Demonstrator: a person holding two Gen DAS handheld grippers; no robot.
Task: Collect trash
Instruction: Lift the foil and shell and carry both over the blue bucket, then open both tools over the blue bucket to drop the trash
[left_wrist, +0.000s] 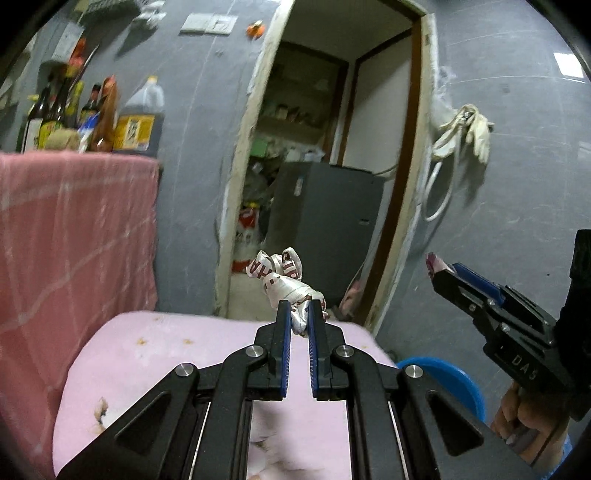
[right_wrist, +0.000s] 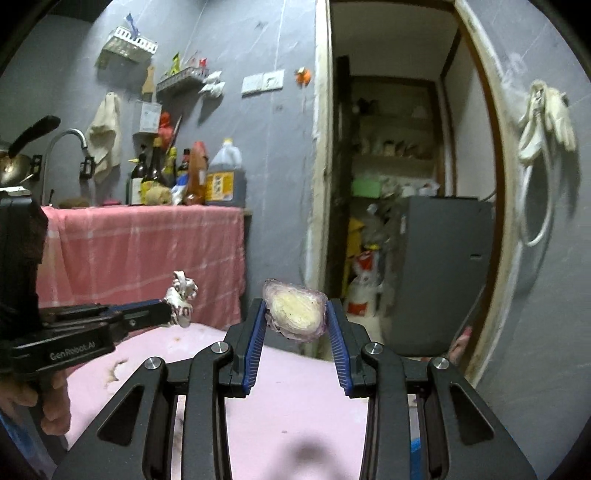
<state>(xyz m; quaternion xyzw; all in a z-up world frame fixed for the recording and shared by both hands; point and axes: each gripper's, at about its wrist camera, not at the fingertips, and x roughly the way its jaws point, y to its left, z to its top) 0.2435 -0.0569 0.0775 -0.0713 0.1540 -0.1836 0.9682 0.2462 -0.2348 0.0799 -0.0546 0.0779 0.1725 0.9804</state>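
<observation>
Gripping crumpled wrapper (left_wrist: 286, 280), layered onion stub (right_wrist: 295, 312)

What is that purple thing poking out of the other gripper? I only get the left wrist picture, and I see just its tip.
Observer: It's a cut chunk of purple vegetable, pale yellow inside, clamped in the right gripper.
Operator: Anything left of those bottles? My picture cuts off there.
Observer: Yes, a curved tap rises above the pink-draped counter, with a cloth hanging on the wall beside it.
Operator: And who holds my gripper?
Observer: A person's hand grips its handle; the left gripper is shut on a crumpled white wrapper with red print, held above the pink table.
</observation>
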